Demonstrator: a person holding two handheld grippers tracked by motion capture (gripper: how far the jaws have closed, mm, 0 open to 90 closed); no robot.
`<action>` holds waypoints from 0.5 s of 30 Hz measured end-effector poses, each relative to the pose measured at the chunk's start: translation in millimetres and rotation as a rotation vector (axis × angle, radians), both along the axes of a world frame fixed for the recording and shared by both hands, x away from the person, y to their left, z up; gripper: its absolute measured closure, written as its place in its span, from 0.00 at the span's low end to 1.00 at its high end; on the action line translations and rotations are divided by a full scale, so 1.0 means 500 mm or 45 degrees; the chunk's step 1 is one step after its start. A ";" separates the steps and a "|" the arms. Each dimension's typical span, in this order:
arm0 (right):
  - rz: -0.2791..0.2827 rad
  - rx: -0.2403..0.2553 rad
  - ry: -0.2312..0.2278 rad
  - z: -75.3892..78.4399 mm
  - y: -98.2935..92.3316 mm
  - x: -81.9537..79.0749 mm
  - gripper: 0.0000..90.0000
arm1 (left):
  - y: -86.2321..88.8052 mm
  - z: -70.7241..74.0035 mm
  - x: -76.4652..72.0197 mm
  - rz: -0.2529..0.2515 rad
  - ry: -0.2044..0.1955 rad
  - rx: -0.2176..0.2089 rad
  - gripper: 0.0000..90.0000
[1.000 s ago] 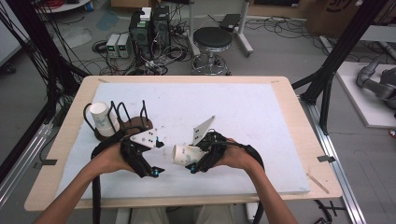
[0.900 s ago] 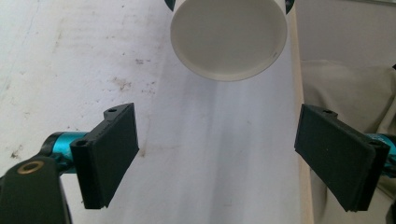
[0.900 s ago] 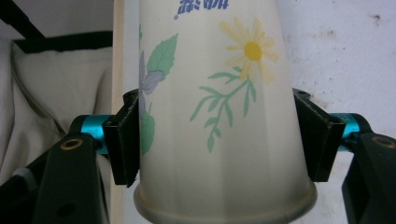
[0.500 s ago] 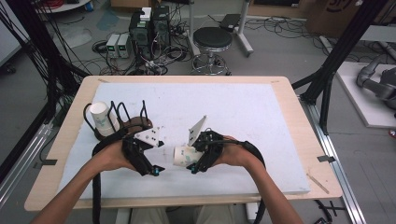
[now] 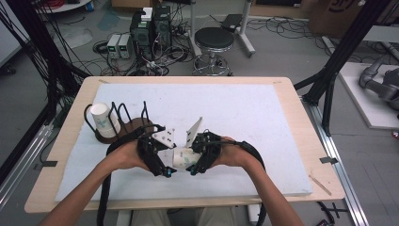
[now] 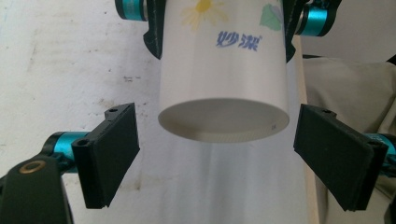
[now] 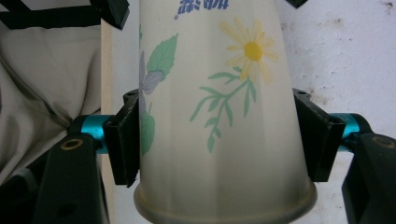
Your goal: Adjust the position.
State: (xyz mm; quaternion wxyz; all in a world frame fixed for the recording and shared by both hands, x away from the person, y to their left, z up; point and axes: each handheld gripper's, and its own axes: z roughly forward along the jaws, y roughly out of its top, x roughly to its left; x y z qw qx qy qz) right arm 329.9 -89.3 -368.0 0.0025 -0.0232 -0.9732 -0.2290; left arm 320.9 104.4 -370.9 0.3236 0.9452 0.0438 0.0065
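Near table's front edge, right gripper [image 7: 219, 140] clamping flowered paper cup [image 7: 219, 107], left gripper [image 6: 217, 154] spread wide

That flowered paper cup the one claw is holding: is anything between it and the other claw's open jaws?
Nothing visible. The right claw grips the paper cup near its rim, base pointing at the left claw. That claw's jaws stand open to either side of the base, with white table behind.

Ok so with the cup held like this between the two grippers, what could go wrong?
The right gripper alone clamps the paper cup near its rim, so squeezing harder may crush it. The left gripper is open around the cup's base; closing off-centre could knock it askew or drop it onto the table.
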 end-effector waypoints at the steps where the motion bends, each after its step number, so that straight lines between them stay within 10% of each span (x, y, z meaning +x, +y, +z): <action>1: 0.002 -0.005 -0.001 0.000 0.000 0.000 0.32 | -0.005 0.000 0.001 -0.003 0.001 0.003 0.16; 15: 0.000 -0.002 -0.006 -0.001 0.001 0.003 0.33 | -0.020 -0.005 0.008 -0.025 0.020 0.021 0.30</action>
